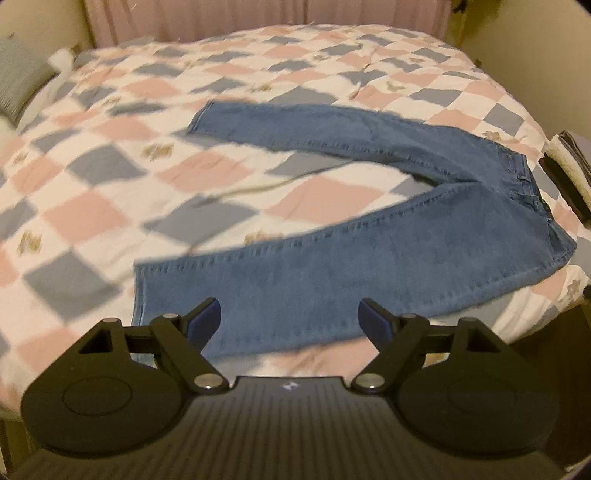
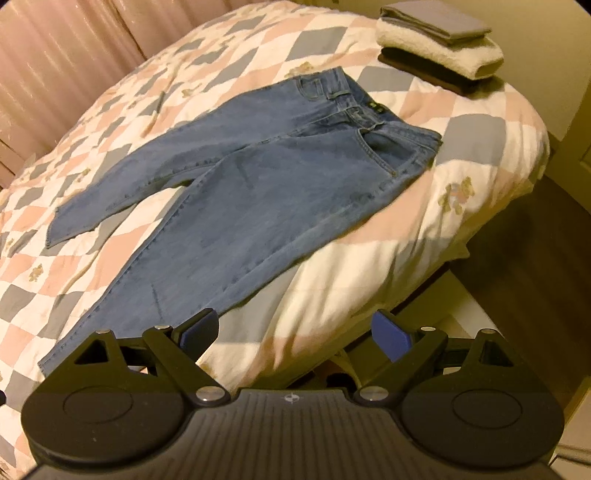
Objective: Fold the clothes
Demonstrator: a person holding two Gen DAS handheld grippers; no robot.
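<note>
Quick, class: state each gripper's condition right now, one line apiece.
Left gripper: open, holding nothing, above the jeans.
Right gripper: open, holding nothing, at the edge of the bed.

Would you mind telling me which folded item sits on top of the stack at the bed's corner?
The grey folded cloth is on top; the fluffy cream towel lies under it, with a dark item lowest.
</note>
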